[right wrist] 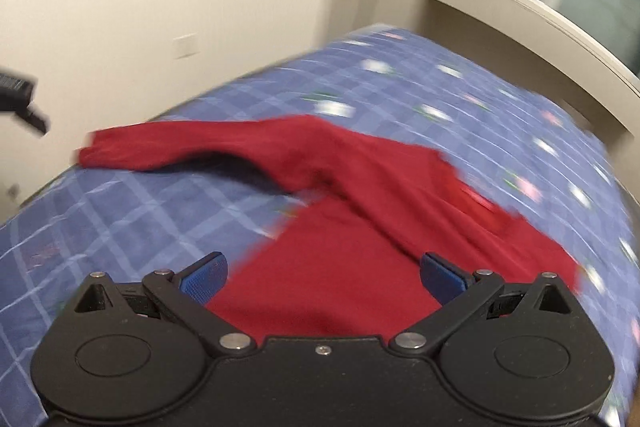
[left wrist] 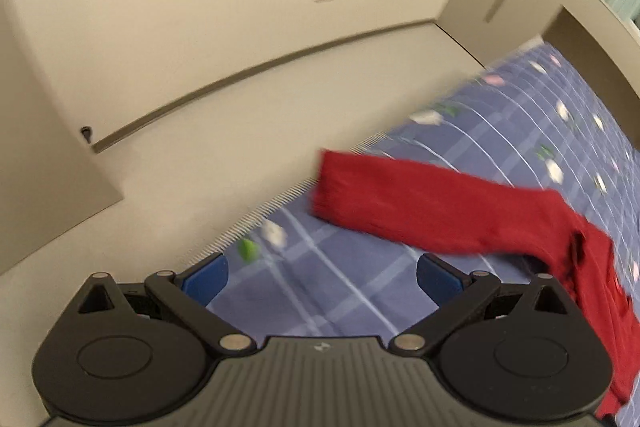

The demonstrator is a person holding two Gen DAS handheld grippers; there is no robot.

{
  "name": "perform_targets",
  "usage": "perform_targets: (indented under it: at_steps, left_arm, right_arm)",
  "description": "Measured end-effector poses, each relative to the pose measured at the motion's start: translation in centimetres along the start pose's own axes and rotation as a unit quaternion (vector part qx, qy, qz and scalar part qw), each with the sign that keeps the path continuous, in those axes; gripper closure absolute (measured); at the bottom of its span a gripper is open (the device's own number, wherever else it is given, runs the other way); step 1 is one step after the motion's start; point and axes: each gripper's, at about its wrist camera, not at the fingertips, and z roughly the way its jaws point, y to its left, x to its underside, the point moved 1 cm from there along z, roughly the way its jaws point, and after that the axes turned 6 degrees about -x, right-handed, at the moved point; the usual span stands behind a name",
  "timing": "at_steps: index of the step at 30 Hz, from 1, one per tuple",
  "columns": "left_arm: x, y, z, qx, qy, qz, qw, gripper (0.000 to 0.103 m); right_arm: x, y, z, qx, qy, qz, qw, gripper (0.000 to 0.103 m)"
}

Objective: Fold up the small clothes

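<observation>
A small red long-sleeved top [right wrist: 360, 227] lies on the blue checked bedspread [right wrist: 120, 219], one sleeve stretched out to the left toward the bed's edge. My right gripper [right wrist: 322, 277] is open and empty, above the top's body. My left gripper [left wrist: 322, 277] is open and empty over bare bedspread [left wrist: 500, 115], with the red top [left wrist: 440, 211] just ahead and to its right; the sleeve end lies near the bed's edge. Both views are blurred by motion.
The bed's left edge drops to a beige floor [left wrist: 200, 167] with a wall and baseboard beyond. A pale headboard [right wrist: 540, 27] stands at the far right of the bed. The left gripper's dark body [right wrist: 20, 99] shows at the left edge of the right wrist view.
</observation>
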Motion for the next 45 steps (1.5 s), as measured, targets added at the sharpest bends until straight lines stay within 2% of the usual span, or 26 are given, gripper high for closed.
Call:
perform_targets:
  at_steps: [5, 10, 14, 16, 19, 22, 23, 25, 27, 30, 33, 38, 41, 45]
  left_arm:
    - [-2.7, 5.9, 0.9, -0.016, -0.004, -0.039, 0.9991, 0.001]
    - [-4.5, 10.8, 1.7, -0.039, -0.017, -0.074, 0.9964, 0.001]
    - [-4.5, 13.2, 2.2, -0.041, -0.014, -0.096, 0.9944, 0.001]
    - [-4.4, 14.0, 2.4, -0.038, -0.011, -0.103, 0.9939, 0.001]
    - [-4.2, 14.8, 2.9, -0.032, -0.004, -0.112, 0.9932, 0.001]
    - [-4.1, 14.9, 3.0, -0.025, 0.0, -0.12, 0.9924, 0.001]
    - [-4.0, 14.7, 3.0, -0.021, 0.001, -0.121, 0.9925, 0.001]
    - [-4.0, 14.7, 3.0, -0.013, 0.003, -0.116, 0.9932, 0.001]
    - [-4.1, 14.1, 2.9, -0.003, 0.001, -0.107, 0.9943, 0.001]
    - [-4.3, 13.3, 2.4, 0.014, -0.005, -0.091, 0.9958, 0.001]
    - [-4.2, 11.7, 2.0, 0.036, -0.017, -0.051, 0.9979, 0.001]
    - [-3.6, 7.0, 2.0, 0.066, -0.03, 0.041, 0.9965, 0.001]
    - [-3.4, 2.8, 2.0, 0.1, -0.04, 0.099, 0.9892, 0.001]
    - [-2.9, -4.2, 2.5, 0.147, -0.055, 0.159, 0.9747, 0.001]
  right_arm:
    - [-4.6, 9.6, 6.6, -0.084, -0.008, -0.114, 0.99, 0.001]
    - [-7.9, 18.6, 12.5, -0.156, -0.02, -0.228, 0.961, 0.003]
    - [-9.4, 23.4, 16.1, -0.174, -0.01, -0.301, 0.938, 0.014]
    - [-9.9, 24.8, 17.8, -0.179, 0.008, -0.311, 0.933, 0.027]
    - [-10.5, 25.7, 19.3, -0.175, 0.032, -0.314, 0.933, 0.039]
    - [-11.0, 25.9, 20.0, -0.158, 0.046, -0.306, 0.938, 0.049]
    - [-11.1, 25.9, 20.2, -0.156, 0.048, -0.301, 0.94, 0.056]
    - [-11.6, 26.0, 20.3, -0.16, 0.053, -0.296, 0.94, 0.083]
    - [-12.1, 26.0, 20.2, -0.171, 0.056, -0.285, 0.941, 0.097]
    - [-13.6, 24.6, 19.5, -0.189, 0.054, -0.219, 0.956, 0.099]
    - [-16.1, 21.9, 17.9, -0.203, 0.043, -0.145, 0.967, 0.099]
    - [-21.6, 16.0, 14.9, -0.243, 0.016, -0.042, 0.969, 0.099]
    - [-25.0, 12.1, 13.2, -0.258, -0.004, -0.003, 0.966, 0.099]
    - [-29.0, 6.9, 10.8, -0.271, -0.025, 0.032, 0.962, 0.099]
